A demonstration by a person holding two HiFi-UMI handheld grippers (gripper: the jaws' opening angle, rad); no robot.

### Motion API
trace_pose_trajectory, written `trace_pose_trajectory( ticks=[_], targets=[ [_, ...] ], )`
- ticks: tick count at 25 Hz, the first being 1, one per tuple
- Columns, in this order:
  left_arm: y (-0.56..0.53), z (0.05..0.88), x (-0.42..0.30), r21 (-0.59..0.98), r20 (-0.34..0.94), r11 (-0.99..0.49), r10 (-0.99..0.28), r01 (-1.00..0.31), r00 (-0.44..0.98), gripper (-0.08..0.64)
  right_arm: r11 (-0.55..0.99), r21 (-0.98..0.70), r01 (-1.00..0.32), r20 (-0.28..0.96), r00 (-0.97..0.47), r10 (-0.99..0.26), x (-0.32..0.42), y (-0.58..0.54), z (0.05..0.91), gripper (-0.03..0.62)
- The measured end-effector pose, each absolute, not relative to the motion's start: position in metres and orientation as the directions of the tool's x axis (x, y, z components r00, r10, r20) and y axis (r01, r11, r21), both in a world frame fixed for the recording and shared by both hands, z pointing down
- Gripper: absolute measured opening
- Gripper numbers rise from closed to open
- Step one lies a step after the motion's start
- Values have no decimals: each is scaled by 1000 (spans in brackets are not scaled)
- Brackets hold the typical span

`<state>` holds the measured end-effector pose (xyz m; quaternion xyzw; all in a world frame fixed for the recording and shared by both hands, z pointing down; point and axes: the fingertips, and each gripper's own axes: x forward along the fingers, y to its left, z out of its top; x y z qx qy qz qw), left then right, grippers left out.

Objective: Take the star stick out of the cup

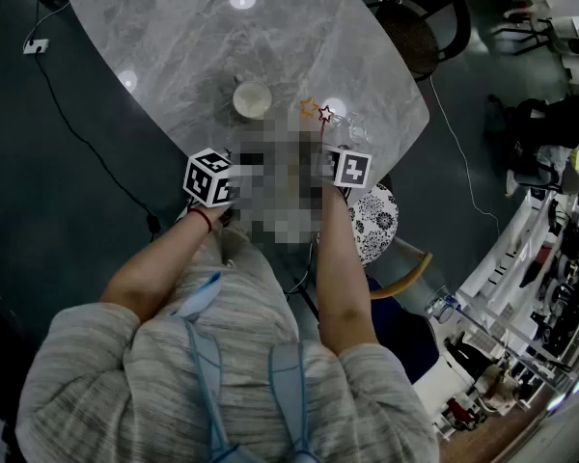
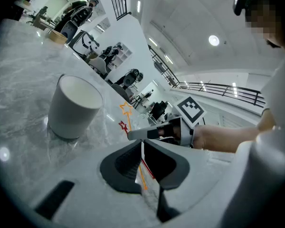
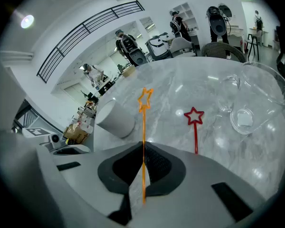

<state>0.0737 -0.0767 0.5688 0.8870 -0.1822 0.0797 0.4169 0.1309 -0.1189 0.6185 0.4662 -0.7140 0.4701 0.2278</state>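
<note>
The right gripper (image 3: 143, 143) has its jaws pinched tight on the orange star stick (image 3: 143, 127), outside the white cup (image 1: 252, 99) standing on the marble table (image 1: 174, 27). The left gripper (image 2: 141, 143) is likewise clamped on the red star stick (image 2: 123, 126) just beside it.

Clearance on the marble table (image 1: 174, 27), clock read from the white cup (image 1: 252, 98), head view

Cup upright, mouth open to approach from above. Slab bare from 8 through 12 to 2 o'clock. At 3 o'clock, near: orange star stick (image 1: 309, 106), red star stick (image 1: 325, 114) just beside it, then a clear glass vessel (image 1: 355, 128) by the table edge. Only a narrow lane between cup and stars. At 5–7 o'clock both grippers crowd together: right gripper (image 3: 143, 146) clamped on the orange stick, left gripper (image 2: 142, 144) with jaws together, the right one crossing just ahead of it. Off-table: dark chair (image 1: 420, 17) at 2 o'clock, patterned stool (image 1: 376, 222) at 4–5.
</note>
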Motion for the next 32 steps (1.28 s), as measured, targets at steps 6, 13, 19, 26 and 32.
trace_pose_trajectory(
  ticks=[6,13,19,26,32],
  targets=[
    [-78,570,71,709,296,-585,-259,-393,919,28,110,-443,-890,777,-442,-449,131,-117,630,14],
    [-79,571,71,707,296,-587,-260,-394,919,28,87,-438,-895,777,-426,-464,136,-118,637,15],
    [-78,570,72,708,297,-587,-256,-392,920,28,79,-439,-895,768,-419,-485,140,-119,633,18],
    [-78,568,75,707,296,-590,-254,-390,921,28,74,-442,-894,755,-415,-507,144,-116,627,26],
    [-78,566,76,704,296,-593,-254,-390,921,28,84,-450,-889,736,-422,-529,142,-115,616,26]
  ],
)
